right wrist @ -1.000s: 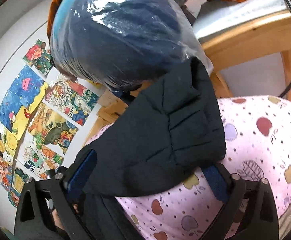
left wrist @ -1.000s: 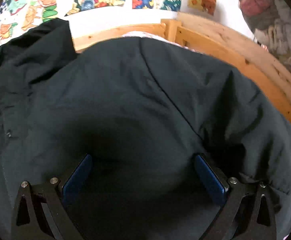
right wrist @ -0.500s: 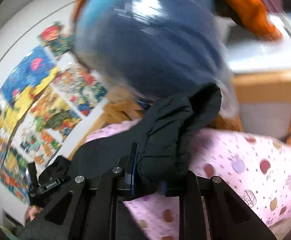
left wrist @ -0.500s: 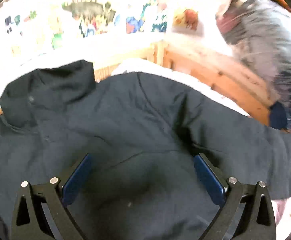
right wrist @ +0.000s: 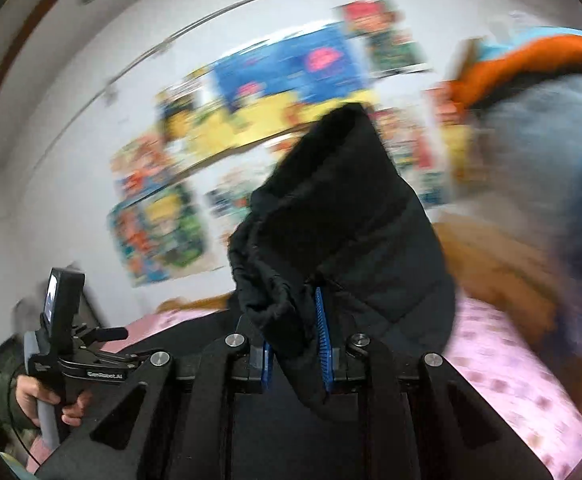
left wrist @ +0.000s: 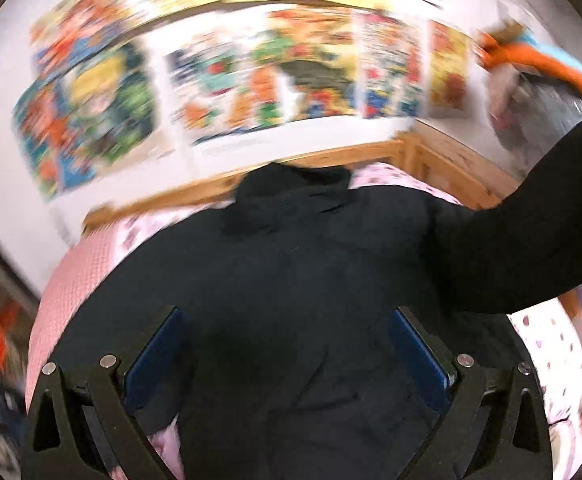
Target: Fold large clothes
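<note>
Closest to me in the right wrist view, my right gripper (right wrist: 297, 354) has its blue pads (right wrist: 323, 334) drawn close together, pinching a bunched fold of the black jacket's sleeve (right wrist: 343, 232). The cuff end stands up above the jaws, and the rest of the sleeve hangs down between the arms of the tool. Its jaws closed within the last second and now grip the cloth firmly.

In the left wrist view, my left gripper (left wrist: 287, 354) has its jaws spread wide, one blue pad (left wrist: 153, 356) at each side, with the body of the jacket (left wrist: 291, 272) below and between them. I cannot tell whether the pads touch the cloth; nothing is pinched there.

The jacket lies spread over the middle of the bed (left wrist: 547, 344), on a pink spotted sheet, with its collar (left wrist: 291, 188) toward the far edge by the wooden bed frame (left wrist: 375, 154). The lifted sleeve crosses the right side of that view.

At the lower left of the right wrist view, a person's hand (right wrist: 41, 396) in a green sleeve holds the handle of the other tool.

Beyond the bed is a white wall covered with colourful posters (left wrist: 227, 76), all blurred. At the far right corner sits a bundle wrapped in clear plastic (right wrist: 547, 168) with something orange on top.
</note>
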